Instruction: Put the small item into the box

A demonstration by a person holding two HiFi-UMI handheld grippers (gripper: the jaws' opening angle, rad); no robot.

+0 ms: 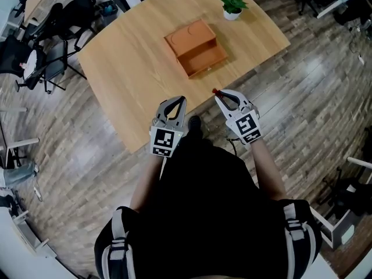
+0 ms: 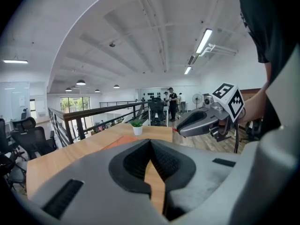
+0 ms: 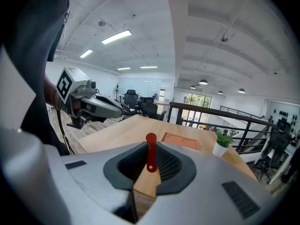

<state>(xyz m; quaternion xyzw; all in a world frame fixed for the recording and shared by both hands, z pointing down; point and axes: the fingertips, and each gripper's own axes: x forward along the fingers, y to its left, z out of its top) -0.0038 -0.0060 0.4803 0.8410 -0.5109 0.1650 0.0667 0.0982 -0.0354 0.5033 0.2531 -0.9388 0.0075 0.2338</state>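
Note:
The small red item (image 3: 150, 154), a thin strip with a round end, stands upright, pinched in my right gripper (image 3: 150, 165), which is shut on it. In the head view it shows as a red tip (image 1: 215, 90) at that gripper (image 1: 218, 96), over the table's near edge. The orange box (image 1: 195, 47) lies open in the middle of the wooden table (image 1: 133, 57), well beyond both grippers; it also shows as a flat orange box (image 3: 183, 141) in the right gripper view. My left gripper (image 1: 182, 100) hangs beside the right one, shut and empty (image 2: 150, 143).
A small potted plant (image 1: 232, 6) stands on the far right corner of the table, past the box. Office chairs (image 1: 46, 51) crowd the floor at the left. A railing (image 3: 225, 121) runs behind the table.

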